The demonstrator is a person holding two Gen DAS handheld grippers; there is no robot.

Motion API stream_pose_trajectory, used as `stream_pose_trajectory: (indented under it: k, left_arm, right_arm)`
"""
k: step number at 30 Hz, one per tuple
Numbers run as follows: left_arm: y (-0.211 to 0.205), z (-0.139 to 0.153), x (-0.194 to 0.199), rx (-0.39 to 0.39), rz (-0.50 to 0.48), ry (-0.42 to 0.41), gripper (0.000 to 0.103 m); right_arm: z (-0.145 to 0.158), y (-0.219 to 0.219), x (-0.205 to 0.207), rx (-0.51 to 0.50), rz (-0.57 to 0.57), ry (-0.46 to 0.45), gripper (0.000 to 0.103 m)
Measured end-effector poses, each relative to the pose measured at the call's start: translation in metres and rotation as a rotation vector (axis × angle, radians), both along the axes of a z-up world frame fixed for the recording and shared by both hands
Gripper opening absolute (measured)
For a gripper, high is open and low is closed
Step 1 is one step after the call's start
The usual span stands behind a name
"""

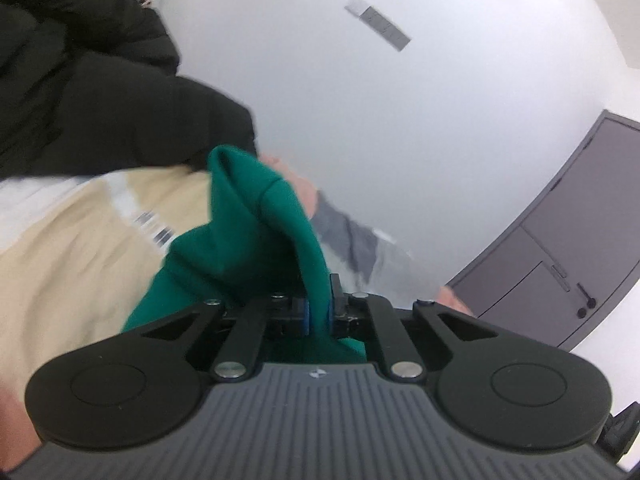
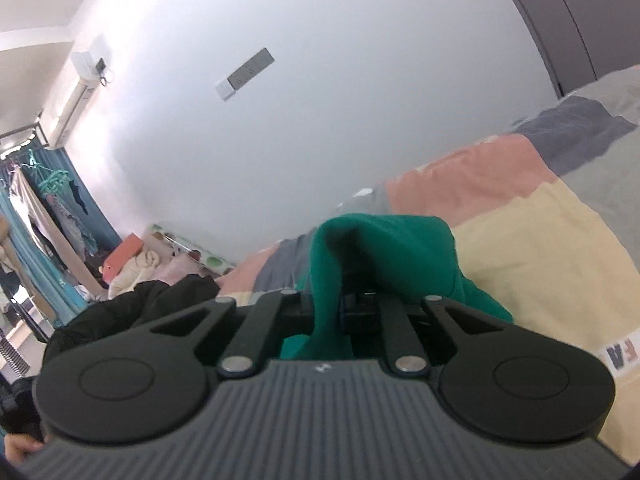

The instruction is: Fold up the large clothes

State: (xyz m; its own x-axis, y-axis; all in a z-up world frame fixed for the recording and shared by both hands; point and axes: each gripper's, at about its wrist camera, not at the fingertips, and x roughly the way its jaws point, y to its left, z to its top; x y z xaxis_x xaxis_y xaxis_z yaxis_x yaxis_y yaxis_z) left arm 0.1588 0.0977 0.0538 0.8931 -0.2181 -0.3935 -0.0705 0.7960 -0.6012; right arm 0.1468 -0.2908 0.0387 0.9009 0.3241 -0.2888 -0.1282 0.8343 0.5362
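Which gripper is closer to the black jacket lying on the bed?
Probably left. The left gripper has the black jacket close beside it; the right gripper sees it lower left, both shut on the green garment.

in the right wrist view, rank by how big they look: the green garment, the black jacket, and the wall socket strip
1. green garment, nearest the camera, so its size is exaggerated
2. black jacket, partly hidden behind the tongs
3. wall socket strip, clearly smallest
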Motion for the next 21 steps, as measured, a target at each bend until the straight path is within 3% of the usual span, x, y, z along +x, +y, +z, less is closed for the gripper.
stream_pose_trajectory:
  k: [6, 9, 16, 18, 20, 21]
  left_arm:
    - [-0.002, -0.038, -0.002, 0.010, 0.036, 0.130, 0.008]
    - [-0.003, -0.057, 0.007, 0.021, 0.051, 0.186, 0.008]
    - [-0.012, -0.061, 0.000, 0.027, 0.051, 0.164, 0.011]
    - [-0.014, -0.051, -0.003, 0.068, 0.056, 0.180, 0.027]
    - [-0.016, -0.043, -0.007, 0.082, 0.043, 0.180, 0.051]
    - [-0.018, -0.039, -0.010, 0.085, 0.033, 0.169, 0.051]
  right_arm:
    - [-0.036, -0.008, 0.012, -0.016, -0.051, 0.186, 0.011]
    - [-0.057, -0.009, 0.017, -0.010, -0.053, 0.235, 0.011]
    - [-0.063, -0.004, 0.017, -0.039, -0.036, 0.247, 0.014]
    - [-0.057, -0.003, 0.015, -0.049, -0.029, 0.239, 0.016]
    - [-0.048, 0.000, 0.006, -0.088, -0.032, 0.227, 0.021]
    - [-0.044, 0.001, 0.002, -0.101, -0.033, 0.221, 0.024]
